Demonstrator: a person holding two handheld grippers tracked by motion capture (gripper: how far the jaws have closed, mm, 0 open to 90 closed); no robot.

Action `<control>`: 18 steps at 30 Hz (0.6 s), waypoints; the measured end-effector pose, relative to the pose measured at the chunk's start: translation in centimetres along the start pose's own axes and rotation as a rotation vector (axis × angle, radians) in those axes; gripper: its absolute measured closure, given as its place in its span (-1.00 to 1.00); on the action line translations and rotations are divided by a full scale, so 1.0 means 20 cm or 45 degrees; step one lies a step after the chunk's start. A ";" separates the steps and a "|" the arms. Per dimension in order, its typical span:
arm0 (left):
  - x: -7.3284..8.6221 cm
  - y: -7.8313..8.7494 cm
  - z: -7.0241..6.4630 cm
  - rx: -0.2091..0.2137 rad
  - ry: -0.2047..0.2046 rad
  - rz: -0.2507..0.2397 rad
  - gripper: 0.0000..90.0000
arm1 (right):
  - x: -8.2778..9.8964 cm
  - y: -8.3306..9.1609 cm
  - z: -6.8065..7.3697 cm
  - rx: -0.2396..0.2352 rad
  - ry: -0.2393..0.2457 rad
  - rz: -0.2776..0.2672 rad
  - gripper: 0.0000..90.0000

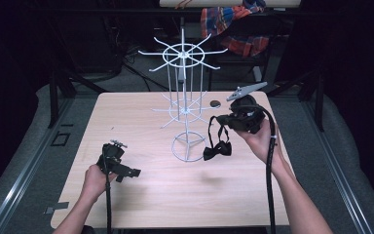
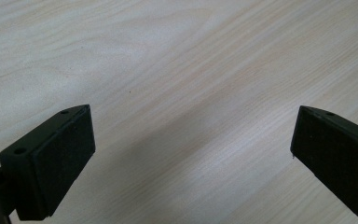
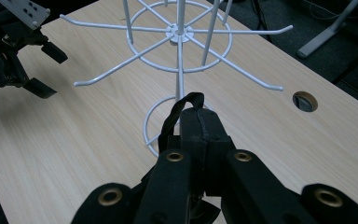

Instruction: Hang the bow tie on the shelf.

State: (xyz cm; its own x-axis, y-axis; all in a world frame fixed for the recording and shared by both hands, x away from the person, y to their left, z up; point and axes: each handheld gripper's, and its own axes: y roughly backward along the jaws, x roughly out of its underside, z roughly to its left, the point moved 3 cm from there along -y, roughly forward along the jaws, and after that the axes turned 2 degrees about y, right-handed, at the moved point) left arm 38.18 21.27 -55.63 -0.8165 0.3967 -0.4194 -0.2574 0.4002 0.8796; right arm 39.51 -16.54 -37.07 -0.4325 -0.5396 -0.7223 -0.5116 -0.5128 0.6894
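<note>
A: Where's the bow tie (image 1: 217, 148)?

B: Hanging by its strap (image 3: 185, 108) from the right gripper (image 3: 200, 140), jaws pinched on the strap, just beside the white wire rack (image 1: 185, 105).

A: How will it handle?

B: Light and floppy, I'd judge; it will swing. Hold the strap's loop, not the bow.

A: Room?

B: The rack's prongs crowd close; the near tabletop (image 1: 126, 112) is open. The left gripper (image 1: 126, 171) rests low there, jaws spread, holding nothing.

Under my left hand-held gripper (image 2: 193, 154), matt black plastic, the surface (image 2: 177, 70) is pale, smooth wood grain. Ahead of my right hand-held gripper (image 3: 200, 135) stands a white-coated wire rack (image 3: 179, 56); its jaws pinch a black cloth strap (image 3: 186, 105).
</note>
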 end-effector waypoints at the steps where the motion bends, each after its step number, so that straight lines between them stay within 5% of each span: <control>1: 0.00 0.00 0.00 0.000 0.000 -0.001 -1.00 | 0.00 0.00 0.00 0.000 -0.001 -0.001 1.00; 18: 0.00 0.00 0.00 0.000 -0.001 0.002 -1.00 | 0.00 -0.08 -0.04 -0.026 -0.016 0.014 1.00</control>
State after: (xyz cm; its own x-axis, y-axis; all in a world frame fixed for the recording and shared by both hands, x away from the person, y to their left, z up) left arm 38.19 21.28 -55.65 -0.8163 0.3984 -0.4182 -0.2561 0.3992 0.8803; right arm 40.91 -16.15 -38.12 -0.4475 -0.5370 -0.7151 -0.4917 -0.5202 0.6983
